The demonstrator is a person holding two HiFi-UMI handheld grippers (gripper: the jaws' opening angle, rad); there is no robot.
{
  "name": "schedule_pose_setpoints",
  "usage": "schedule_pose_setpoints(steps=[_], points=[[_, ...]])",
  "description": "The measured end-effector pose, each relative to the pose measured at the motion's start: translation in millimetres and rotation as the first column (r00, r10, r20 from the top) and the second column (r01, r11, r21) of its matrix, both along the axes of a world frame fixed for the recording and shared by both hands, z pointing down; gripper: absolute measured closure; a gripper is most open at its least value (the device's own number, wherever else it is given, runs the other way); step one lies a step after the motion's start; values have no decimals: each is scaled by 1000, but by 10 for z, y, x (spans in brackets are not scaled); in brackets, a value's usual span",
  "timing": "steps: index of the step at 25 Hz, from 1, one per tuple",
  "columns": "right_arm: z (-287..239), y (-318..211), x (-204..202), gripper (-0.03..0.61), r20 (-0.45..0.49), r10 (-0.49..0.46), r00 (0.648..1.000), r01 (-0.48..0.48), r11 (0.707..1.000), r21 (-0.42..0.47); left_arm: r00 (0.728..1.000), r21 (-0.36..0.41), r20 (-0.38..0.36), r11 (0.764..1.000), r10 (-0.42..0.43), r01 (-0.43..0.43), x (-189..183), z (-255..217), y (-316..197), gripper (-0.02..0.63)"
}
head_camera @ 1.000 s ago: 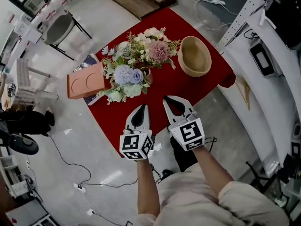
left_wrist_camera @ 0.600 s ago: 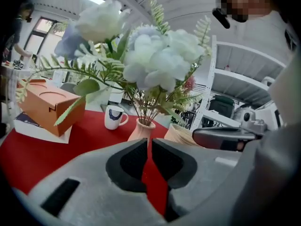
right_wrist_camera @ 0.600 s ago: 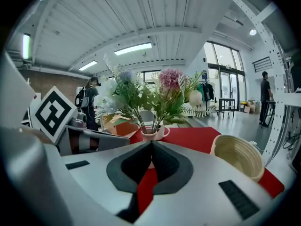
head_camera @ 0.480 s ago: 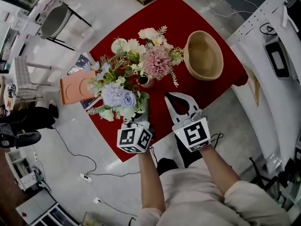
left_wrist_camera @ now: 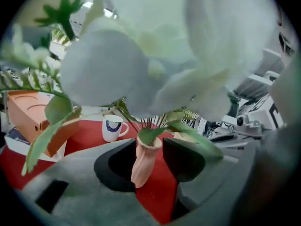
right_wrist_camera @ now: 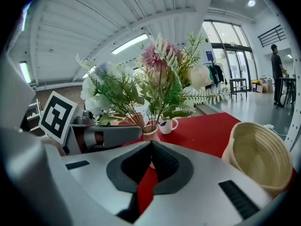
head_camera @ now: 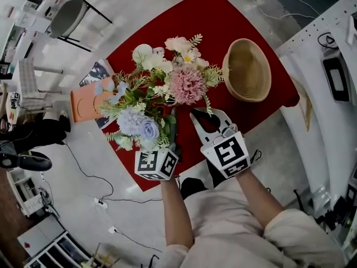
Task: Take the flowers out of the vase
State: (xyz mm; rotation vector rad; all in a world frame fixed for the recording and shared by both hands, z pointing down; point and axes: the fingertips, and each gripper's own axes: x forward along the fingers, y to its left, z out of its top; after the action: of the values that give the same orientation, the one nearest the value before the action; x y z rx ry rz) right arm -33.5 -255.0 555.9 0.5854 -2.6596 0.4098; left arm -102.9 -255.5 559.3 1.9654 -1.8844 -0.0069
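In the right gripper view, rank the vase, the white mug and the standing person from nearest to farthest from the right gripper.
1. The vase, just beyond the right gripper's fingers.
2. The white mug, behind the vase, slightly right.
3. The standing person, far right by the windows.

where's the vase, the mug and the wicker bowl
vase [left_wrist_camera: 145,166], left gripper view, middle of its body
mug [left_wrist_camera: 111,133], left gripper view, its white side
wicker bowl [head_camera: 249,71], head view, its inner wall
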Motion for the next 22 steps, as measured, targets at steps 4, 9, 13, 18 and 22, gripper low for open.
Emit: schedule_pose_setpoints(steps=[4,9,13,18,22], points=[[-23,-21,-26,571,-1,-30,1000,30,1000,4,1000,28,-9,1000,-4,5,-35,-64,-67,445],[-30,-67,10,571,-14,-59,998,59,998,31,1000,31,13,999,-21,21,-70,-98,-128,446],[-52,-115,99,571,5,-41,999,41,999,19,998,34,3,997,-69,69,-127,-68,-167,493],[-120,-67,142,571,13,-36,999,36,999,17,996,5,42,997,-80,80,-183,-105,-144,526],[-165,-34,191,571,14,-19,1000,20,1000,-18,995,-6,60,997,-73,74,-182,-144,-151,538]])
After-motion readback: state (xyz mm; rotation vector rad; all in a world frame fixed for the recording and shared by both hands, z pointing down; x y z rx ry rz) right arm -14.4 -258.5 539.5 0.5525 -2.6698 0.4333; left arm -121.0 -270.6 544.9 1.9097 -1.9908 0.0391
